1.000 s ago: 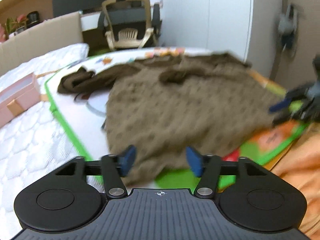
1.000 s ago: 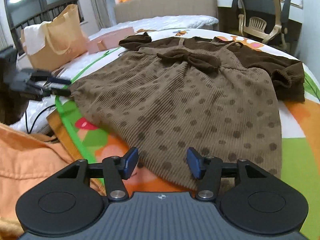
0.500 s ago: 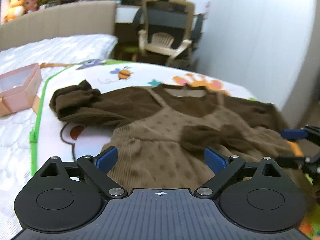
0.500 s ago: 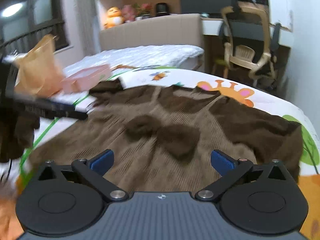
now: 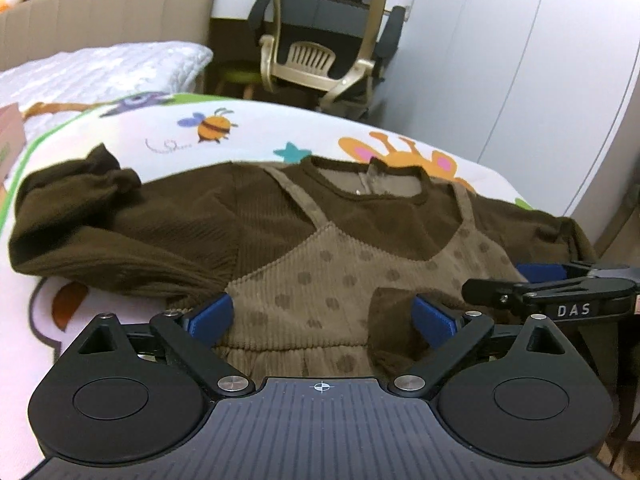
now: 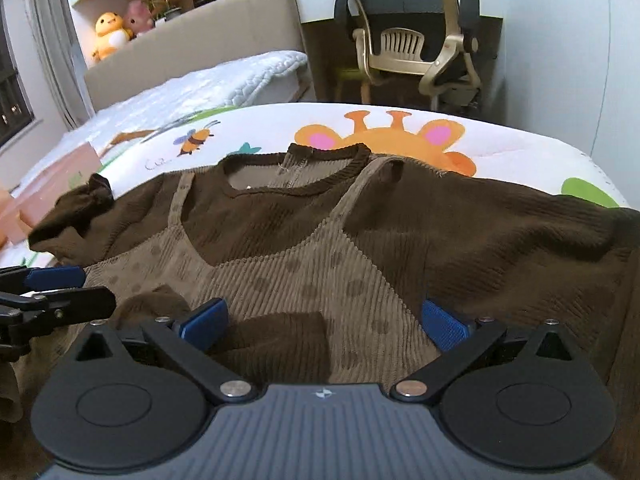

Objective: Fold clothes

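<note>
Both sets of tongs, left [image 5: 322,316] and right [image 6: 324,322], hover wide open over the brown dress [image 5: 320,272], gripping nothing.

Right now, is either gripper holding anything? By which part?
Nothing is held. The left gripper and right gripper are both open over the chest of the brown dress, fingers apart.

A small brown dress [image 5: 320,276] is laid out flat and face up on the cartoon play mat [image 5: 168,136], neckline pointed away. Dark brown ribbed sleeves are spread to both sides, the left one bunched up. A tan polka-dot corduroy pinafore front with a dark bow is seen.
</note>
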### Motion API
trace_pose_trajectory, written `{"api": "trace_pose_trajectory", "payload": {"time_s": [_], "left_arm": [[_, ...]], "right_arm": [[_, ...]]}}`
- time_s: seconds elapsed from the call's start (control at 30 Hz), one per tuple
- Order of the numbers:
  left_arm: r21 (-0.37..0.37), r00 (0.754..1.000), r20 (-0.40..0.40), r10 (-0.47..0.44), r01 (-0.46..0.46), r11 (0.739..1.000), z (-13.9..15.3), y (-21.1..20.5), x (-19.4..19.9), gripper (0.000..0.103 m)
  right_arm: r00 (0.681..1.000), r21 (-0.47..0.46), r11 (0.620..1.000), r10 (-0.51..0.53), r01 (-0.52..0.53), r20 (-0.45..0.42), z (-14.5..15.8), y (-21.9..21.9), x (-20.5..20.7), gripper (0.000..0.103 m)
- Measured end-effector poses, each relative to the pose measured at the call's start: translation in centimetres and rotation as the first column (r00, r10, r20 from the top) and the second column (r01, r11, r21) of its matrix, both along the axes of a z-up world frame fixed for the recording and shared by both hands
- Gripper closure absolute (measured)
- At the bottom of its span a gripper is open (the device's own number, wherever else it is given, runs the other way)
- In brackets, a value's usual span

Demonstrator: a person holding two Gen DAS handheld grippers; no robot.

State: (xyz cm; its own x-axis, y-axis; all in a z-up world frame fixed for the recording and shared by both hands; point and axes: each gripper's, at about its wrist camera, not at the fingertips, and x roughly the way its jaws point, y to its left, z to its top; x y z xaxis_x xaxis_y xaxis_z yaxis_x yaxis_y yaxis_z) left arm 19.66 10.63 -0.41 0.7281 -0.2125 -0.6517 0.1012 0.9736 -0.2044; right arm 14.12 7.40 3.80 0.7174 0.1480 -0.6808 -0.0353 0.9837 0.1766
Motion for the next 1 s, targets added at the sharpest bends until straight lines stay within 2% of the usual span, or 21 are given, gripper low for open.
{"api": "trace_pose_trajectory", "payload": {"time_s": [0.1, 0.2, 0.3, 0.37, 0.4, 0.47, 0.5, 0.53, 0.63, 0.67, 0.77, 0.8, 0.9, 1.0], "left_arm": [[-0.008, 1.000, 0.002, 0.000, 0.000, 1.000, -0.8, 0.1, 0.0, 0.002], [0.002, 0.999, 0.032, -0.016, 0.016, 1.000, -1.2, 0.0, -0.4, 0.000], [0.009, 0.998, 0.060, -0.022, 0.022, 1.000, -1.5, -0.1, -0.8, 0.000], [-0.024, 0.998, 0.067, -0.016, 0.017, 1.000, -1.6, 0.4, -0.8, 0.000], [-0.042, 0.998, 0.068, -0.015, 0.018, 0.999, -1.6, 0.6, -0.8, 0.000], [-0.068, 0.997, 0.069, -0.016, 0.021, 0.997, -1.6, 0.9, -0.7, 0.000], [-0.071, 0.997, 0.069, -0.017, 0.022, 0.997, -1.6, 1.0, -0.8, 0.000], [-0.071, 0.997, 0.070, -0.021, 0.026, 0.997, -1.6, 1.0, -0.8, 0.000], [-0.085, 0.997, 0.076, -0.024, 0.030, 0.996, -1.6, 1.1, -0.8, 0.000], [-0.090, 0.997, 0.078, -0.023, 0.030, 0.996, -1.6, 1.2, -0.9, 0.000], [-0.098, 0.996, 0.081, -0.021, 0.029, 0.995, -1.7, 1.3, -0.9, 0.000], [-0.098, 0.996, 0.082, -0.021, 0.029, 0.995, -1.7, 1.3, -0.9, 0.000], [-0.102, 0.996, 0.084, -0.021, 0.029, 0.994, -1.7, 1.3, -1.0, 0.000], [-0.110, 0.996, 0.086, -0.019, 0.028, 0.994, -1.8, 1.5, -1.0, 0.000]], "right_arm": [[1.000, -0.016, 1.000, 0.000, -0.001, -0.006, -0.1, 0.3, 0.0, 0.000], [0.998, -0.060, 0.996, 0.063, -0.065, -0.028, 0.1, 0.4, 0.2, 0.000], [0.998, -0.142, 0.990, 0.013, -0.005, 0.057, 1.9, -1.3, -1.6, 0.000], [0.992, -0.198, 0.979, -0.022, 0.046, 0.123, 3.2, -2.4, -3.0, 0.000], [0.987, -0.277, 0.957, -0.046, 0.088, 0.156, 3.6, -2.9, -3.7, 0.000], [0.970, -0.463, 0.866, -0.089, 0.188, 0.228, 4.0, -3.8, -5.1, 0.000], [0.971, -0.481, 0.853, -0.110, 0.202, 0.214, 3.9, -4.7, -5.3, 0.000], [0.975, -0.472, 0.858, -0.132, 0.202, 0.177, 3.7, -5.8, -5.4, 0.000], [0.981, -0.522, 0.834, -0.190, 0.181, 0.037, 1.1, -8.5, -4.6, 0.000], [0.979, -0.563, 0.805, -0.202, 0.189, 0.039, 0.6, -9.1, -4.2, 0.000], [0.969, -0.698, 0.677, -0.222, 0.233, 0.107, -0.3, -10.7, -2.8, 0.000], [0.963, -0.713, 0.654, -0.243, 0.253, 0.119, -0.5, -11.6, -2.1, 0.000], [0.940, -0.666, 0.678, -0.323, 0.311, 0.110, -0.6, -14.3, -0.3, 0.000], [0.930, -0.528, 0.772, -0.347, 0.354, 0.117, 0.9, -14.9, -0.9, 0.006]]}}
